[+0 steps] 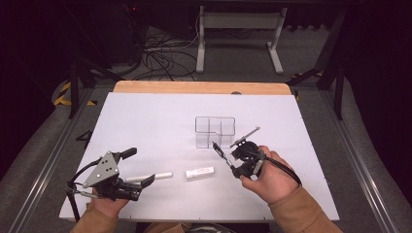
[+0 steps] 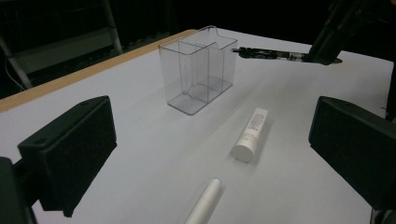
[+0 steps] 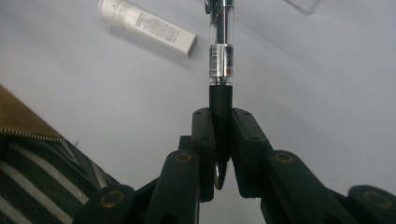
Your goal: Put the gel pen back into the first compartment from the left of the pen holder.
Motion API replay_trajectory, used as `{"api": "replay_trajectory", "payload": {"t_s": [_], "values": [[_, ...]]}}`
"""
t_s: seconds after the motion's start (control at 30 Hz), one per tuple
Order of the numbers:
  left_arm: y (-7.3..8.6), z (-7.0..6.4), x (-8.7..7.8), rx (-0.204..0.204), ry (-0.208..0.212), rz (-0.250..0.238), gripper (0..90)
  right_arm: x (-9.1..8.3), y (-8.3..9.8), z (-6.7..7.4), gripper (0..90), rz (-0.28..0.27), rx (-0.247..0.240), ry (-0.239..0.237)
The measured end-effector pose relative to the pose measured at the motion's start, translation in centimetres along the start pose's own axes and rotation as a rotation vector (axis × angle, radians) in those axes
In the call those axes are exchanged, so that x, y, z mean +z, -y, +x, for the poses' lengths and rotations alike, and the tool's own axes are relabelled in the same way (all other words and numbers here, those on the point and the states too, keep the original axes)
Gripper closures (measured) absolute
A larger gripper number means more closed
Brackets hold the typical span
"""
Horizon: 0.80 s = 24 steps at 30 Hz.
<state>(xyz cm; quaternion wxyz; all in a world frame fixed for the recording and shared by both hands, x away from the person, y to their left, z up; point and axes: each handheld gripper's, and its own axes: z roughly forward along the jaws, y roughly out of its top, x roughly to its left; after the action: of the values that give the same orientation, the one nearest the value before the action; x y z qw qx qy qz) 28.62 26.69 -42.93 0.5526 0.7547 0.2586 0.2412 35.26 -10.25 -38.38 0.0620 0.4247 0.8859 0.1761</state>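
Note:
A clear plastic organizer (image 1: 215, 131) (image 2: 198, 67) with compartments stands upright at mid-table. My right gripper (image 1: 236, 162) (image 3: 220, 135) is shut on the black end of a pen (image 1: 220, 152) (image 3: 220, 60). The pen is raised off the table, just right of the organizer, and points toward it. The same pen (image 2: 273, 54) hovers beside the organizer's rim in the left gripper view. A white tube (image 1: 199, 172) (image 2: 250, 133) (image 3: 147, 25) lies flat in front of the organizer. My left gripper (image 1: 138, 168) (image 2: 210, 149) stands open over a white marker (image 1: 158, 175) (image 2: 205, 203) without touching it.
The white mat (image 1: 145, 116) covers the table, with a wooden edge (image 1: 199, 87) at the far side. A tan sleeve (image 1: 301, 208) comes in at the bottom right. Cables and a white table frame (image 1: 238, 34) sit on the floor beyond.

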Motion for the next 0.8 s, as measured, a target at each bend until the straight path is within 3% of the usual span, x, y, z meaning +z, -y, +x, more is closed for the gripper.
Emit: {"api": "replay_trajectory", "payload": {"t_s": [0.1, 0.33, 0.47, 0.63, 0.8], "values": [[-0.3, -0.1, 0.2, 0.011, 0.013, 0.004, 2.0, -0.3, -0.4, 0.3, 80.9, -0.006, -0.137, -0.006], [-1.0, -0.3, 0.7, 0.029, 0.054, 0.014, 3.2, -0.5, -0.9, 1.2, 80.8, -0.008, -0.385, -0.027], [-1.5, -0.6, 1.0, 0.041, 0.076, 0.016, 3.5, -0.6, -1.3, 1.5, 80.8, -0.03, -0.578, -0.029], [-2.0, -0.8, 1.4, 0.044, 0.099, 0.014, 3.8, -0.6, -1.6, 2.0, 80.8, -0.011, -0.634, -0.062], [-2.3, -1.0, 1.8, 0.036, 0.125, 0.011, 4.2, -0.3, -1.9, 2.3, 80.8, 0.012, -0.739, -0.101]]}}
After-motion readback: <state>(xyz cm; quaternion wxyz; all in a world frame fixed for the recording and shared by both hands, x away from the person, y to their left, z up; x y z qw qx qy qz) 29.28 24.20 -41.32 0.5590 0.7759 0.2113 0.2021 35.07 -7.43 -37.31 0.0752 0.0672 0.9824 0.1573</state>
